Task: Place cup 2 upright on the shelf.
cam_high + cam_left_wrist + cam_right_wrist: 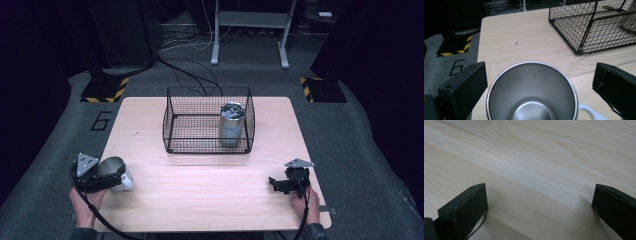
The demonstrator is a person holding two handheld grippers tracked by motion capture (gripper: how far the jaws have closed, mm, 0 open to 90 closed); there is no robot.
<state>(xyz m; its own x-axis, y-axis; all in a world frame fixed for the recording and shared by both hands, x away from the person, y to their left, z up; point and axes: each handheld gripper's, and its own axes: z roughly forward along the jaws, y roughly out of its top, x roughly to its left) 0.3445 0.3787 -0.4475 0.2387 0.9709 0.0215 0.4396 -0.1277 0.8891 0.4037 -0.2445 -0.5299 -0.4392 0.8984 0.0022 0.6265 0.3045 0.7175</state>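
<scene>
Mug [531, 95]: sits between your left gripper's [534, 87] spread jaws, apparently untouched.
Right gripper [539, 210]: jaws apart over bare table [536, 157].
High view: tumbler [231, 124] upright inside basket [172, 120].

Left gripper [119, 179] at near left of high view, held from below by left hand [85, 207], grey plate on top, cable trailing back toward person. Its jaws point right and forward, spread wide, gap broad between them in left gripper view [534, 85]. Right gripper [273, 183] at near right, held by right hand [311, 206], jaws pointing left, low, tilted downward. Jaws wide apart, nothing between them in right gripper view [536, 205].
</scene>
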